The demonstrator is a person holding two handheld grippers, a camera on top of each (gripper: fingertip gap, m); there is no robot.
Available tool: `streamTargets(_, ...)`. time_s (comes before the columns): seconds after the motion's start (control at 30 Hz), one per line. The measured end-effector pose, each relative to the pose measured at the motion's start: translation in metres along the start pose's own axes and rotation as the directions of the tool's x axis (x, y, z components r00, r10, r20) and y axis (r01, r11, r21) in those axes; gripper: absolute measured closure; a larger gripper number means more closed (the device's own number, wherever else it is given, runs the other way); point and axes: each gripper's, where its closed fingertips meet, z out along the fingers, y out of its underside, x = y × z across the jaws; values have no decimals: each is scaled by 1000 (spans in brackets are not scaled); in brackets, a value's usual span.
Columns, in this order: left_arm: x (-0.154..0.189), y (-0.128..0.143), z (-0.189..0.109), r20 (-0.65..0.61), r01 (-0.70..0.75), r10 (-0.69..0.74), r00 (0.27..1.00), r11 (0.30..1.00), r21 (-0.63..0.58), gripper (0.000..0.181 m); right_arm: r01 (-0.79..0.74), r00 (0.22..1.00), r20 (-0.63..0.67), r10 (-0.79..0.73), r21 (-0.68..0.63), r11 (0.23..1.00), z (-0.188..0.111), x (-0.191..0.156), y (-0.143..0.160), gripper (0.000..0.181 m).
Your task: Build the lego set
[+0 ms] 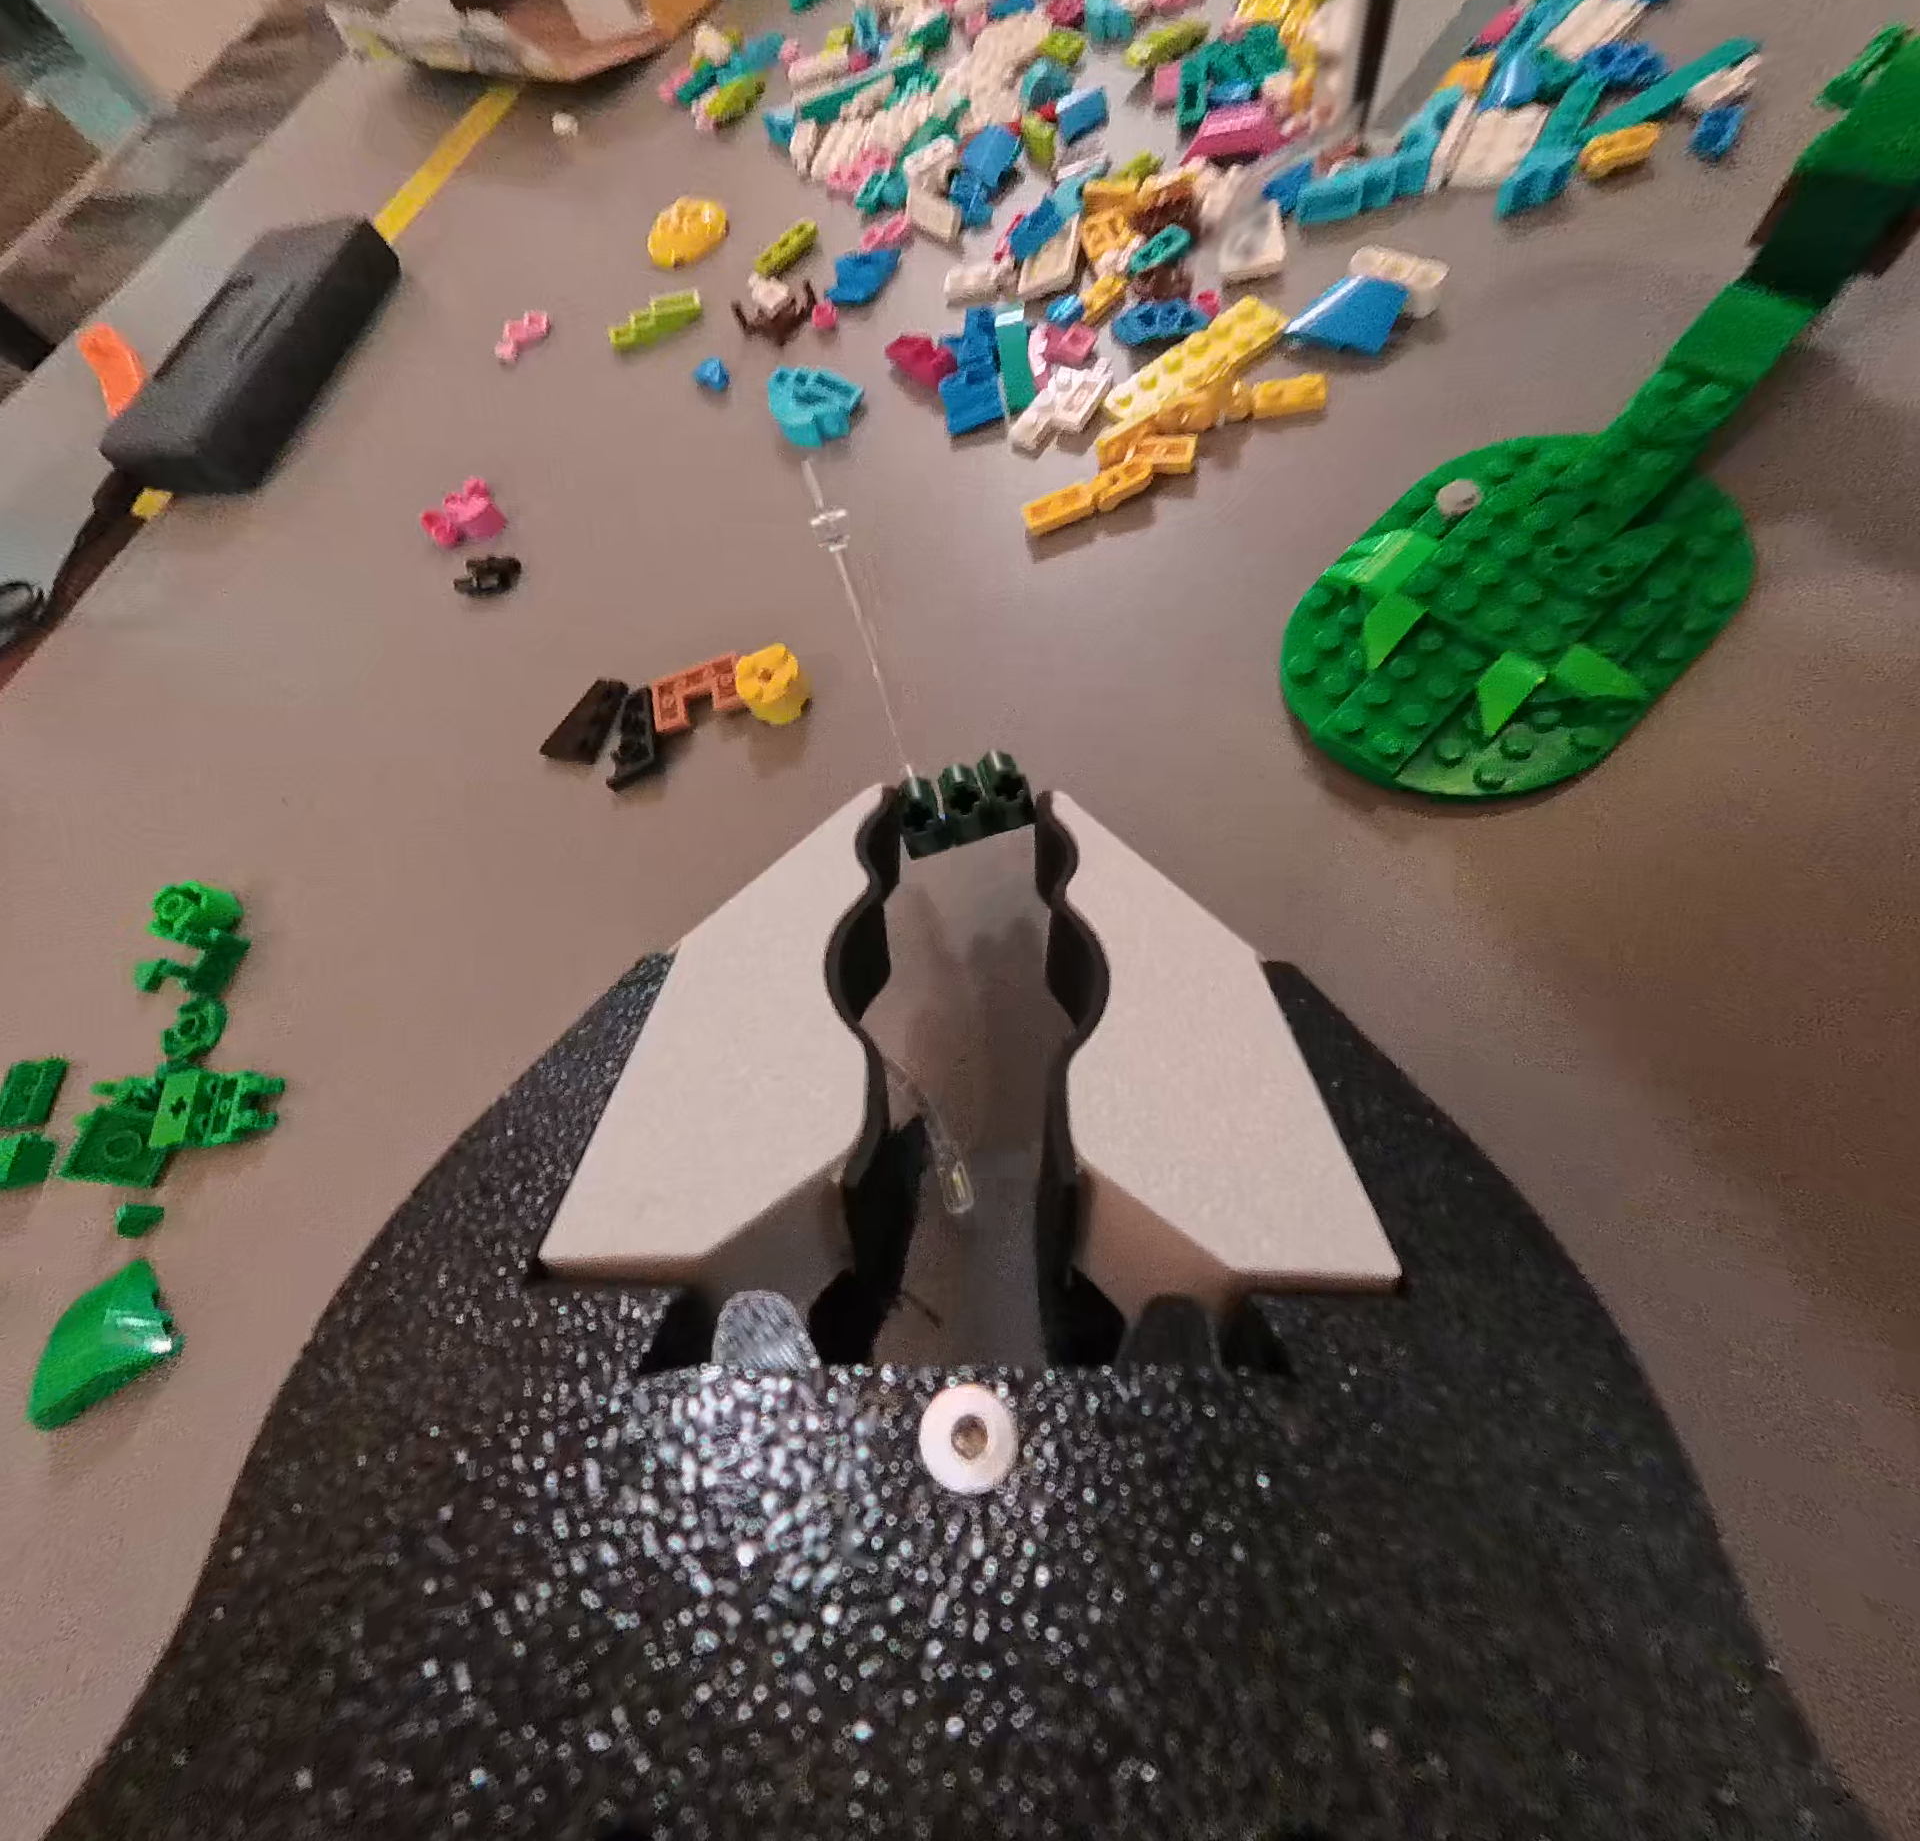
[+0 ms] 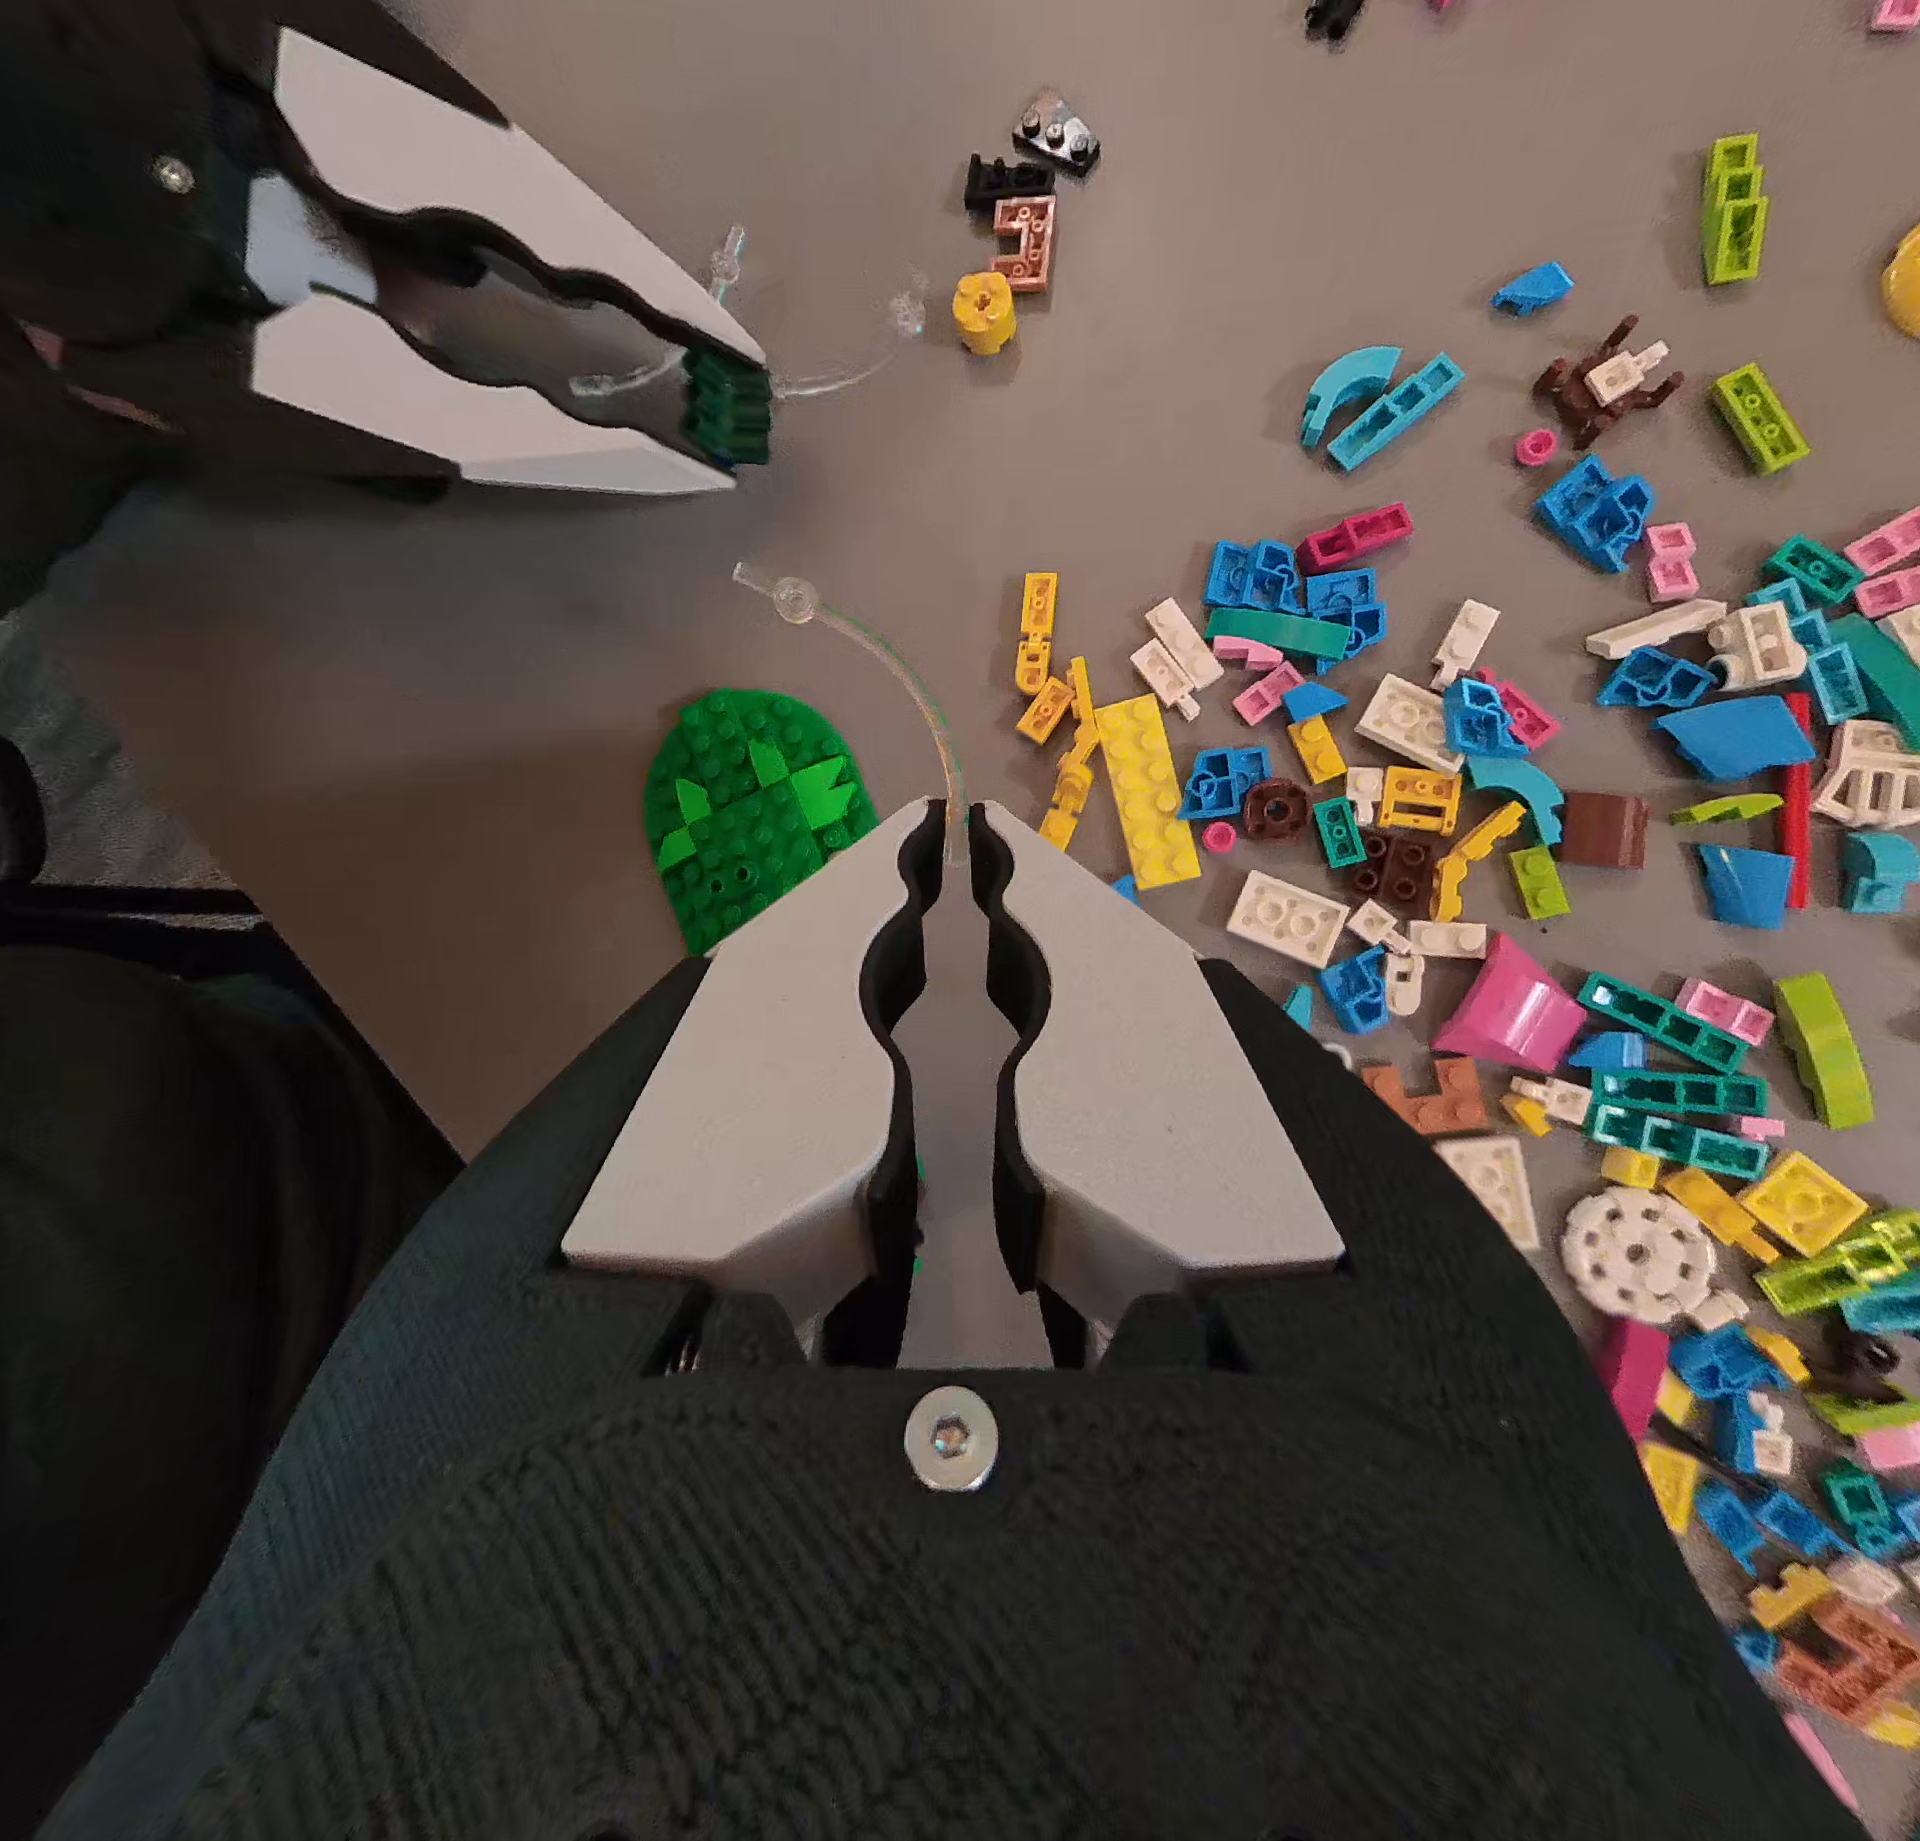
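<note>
left gripper (image 1: 966,804): speckled black body, grey wedge fingers (image 1: 748,1053), wavy black pads, white washer; right gripper (image 2: 958,817): matte black body, silver hex screw (image 2: 951,1437)

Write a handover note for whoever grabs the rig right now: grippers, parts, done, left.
Left gripper: shut on a dark green brick with a clear rod through it.
Right gripper: shut on a second clear curved rod.
Green leaf base is assembled, on the table to the left gripper's right.
Loose pile of bricks unsorted.
Left: likely fit the second rod into the brick, mount on the base, then continue.
</note>
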Motion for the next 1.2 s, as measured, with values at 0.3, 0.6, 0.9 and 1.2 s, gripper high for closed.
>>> streamTargets(0.3,-3,11,-3,38,26,-23,999,997,-73,118,-21,998,55,20,11,1000,0,-10,7,177)
streamTargets(0.6,53,-71,-32,174,-622,597,783,755,206,128,35,991,130,-29,-40,999,5,-30,4,177)
streamTargets(0.9,62,-77,-20,303,-826,772,558,550,121,177,66,984,167,-57,-50,997,4,-39,3,177)
streamTargets(1.2,27,-97,-44,137,-253,215,967,880,402,178,101,964,183,-195,428,898,-40,-38,-41,131)
